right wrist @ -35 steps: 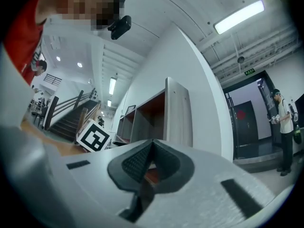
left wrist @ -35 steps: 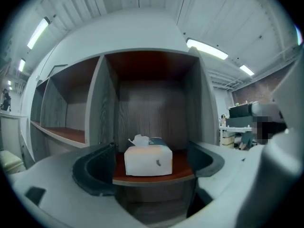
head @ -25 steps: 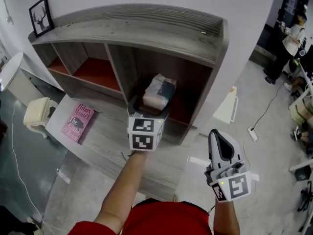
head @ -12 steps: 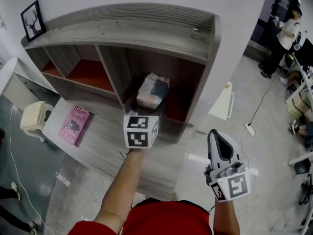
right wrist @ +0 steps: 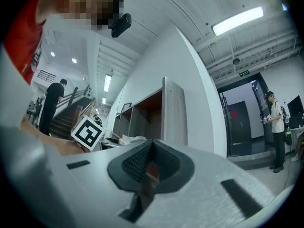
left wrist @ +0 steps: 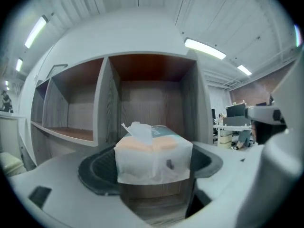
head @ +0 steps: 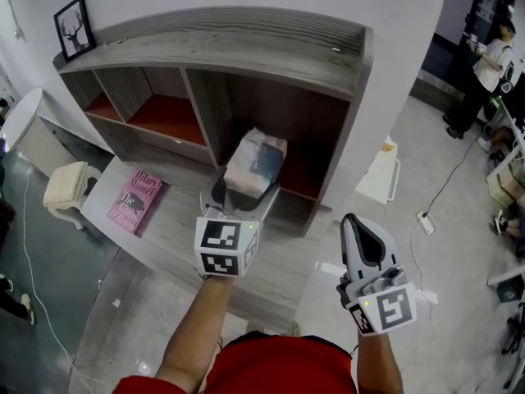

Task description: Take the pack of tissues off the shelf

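We see the pack of tissues at the front of the right-hand compartment of the grey wooden shelf, tilted, with its near end at the compartment's front lip. The left gripper reaches in from the front. Its jaws stand wide and are closing, with the pack between them and the 2 dark pads against its 2 sides. The right gripper hangs well apart, out past the shelf's right end, its jaws pressed together on nothing.

Around the pack, the upright divider stands close on its left and the shelf's side wall farther off on its right. A strip of red compartment floor is open between the pack and that wall. The compartment roof sits well above the pack.

In front, the grey table runs under the left gripper. 1 pink book lies flat on it, well to the left of the jaws, and bare wood lies between the book and the gripper.

We count 3 shelf openings, 1 pack, 1 book and 1 framed picture on the shelf's top left corner. A cream chair stands left of the table. A power strip with its cable lies on the floor at right, and a person stands far off.
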Demonstrator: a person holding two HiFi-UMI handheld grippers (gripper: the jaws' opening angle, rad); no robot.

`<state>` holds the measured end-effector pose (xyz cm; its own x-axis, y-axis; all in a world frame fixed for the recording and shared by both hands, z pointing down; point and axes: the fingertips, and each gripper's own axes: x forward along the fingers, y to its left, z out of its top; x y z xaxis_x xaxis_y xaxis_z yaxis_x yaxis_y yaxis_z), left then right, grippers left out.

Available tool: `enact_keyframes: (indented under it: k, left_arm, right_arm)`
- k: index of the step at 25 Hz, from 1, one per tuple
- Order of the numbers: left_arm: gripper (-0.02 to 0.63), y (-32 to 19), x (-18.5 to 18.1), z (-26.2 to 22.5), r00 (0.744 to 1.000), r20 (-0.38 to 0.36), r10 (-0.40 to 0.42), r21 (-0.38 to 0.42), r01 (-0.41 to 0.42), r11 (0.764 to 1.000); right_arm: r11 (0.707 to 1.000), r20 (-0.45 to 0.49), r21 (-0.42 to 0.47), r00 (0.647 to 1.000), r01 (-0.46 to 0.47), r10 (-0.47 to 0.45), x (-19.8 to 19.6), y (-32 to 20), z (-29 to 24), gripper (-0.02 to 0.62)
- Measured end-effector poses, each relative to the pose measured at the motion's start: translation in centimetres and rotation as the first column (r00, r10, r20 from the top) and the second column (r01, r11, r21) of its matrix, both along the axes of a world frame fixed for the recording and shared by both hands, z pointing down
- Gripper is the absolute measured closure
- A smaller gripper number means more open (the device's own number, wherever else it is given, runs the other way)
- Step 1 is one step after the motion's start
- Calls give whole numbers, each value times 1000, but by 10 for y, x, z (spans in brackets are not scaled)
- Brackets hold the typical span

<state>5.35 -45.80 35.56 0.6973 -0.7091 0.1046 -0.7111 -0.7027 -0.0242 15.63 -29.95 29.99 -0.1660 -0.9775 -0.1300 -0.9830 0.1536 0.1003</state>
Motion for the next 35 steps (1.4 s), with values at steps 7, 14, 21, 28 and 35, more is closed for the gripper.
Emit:
enact_keyframes:
  k: [7, 14, 21, 28, 35]
  left_arm:
    - [187, 50, -34, -22, 999, -36, 5, 47, -3, 999]
    - [187, 98, -54, -37, 994, -109, 28, 89, -18, 996]
    - [189, 126, -65, -43, 993, -117, 26, 78, -17, 997]
    - [189, 128, -73, -48, 993, -121, 8, 84, 2, 996]
    - [190, 126, -73, -47, 990, -139, 3, 88, 9, 996]
  right_arm:
    - [998, 12, 23, 998, 67, -67, -23, 5, -5, 591]
    - [992, 20, 33, 993, 119, -120, -45, 11, -7, 591]
    - [986, 26, 44, 987, 160, -162, -61, 15, -8, 591]
    - [984, 15, 44, 985, 173, -174, -69, 13, -8, 591]
    - [983, 9, 36, 983, 180, -181, -72, 15, -4, 591]
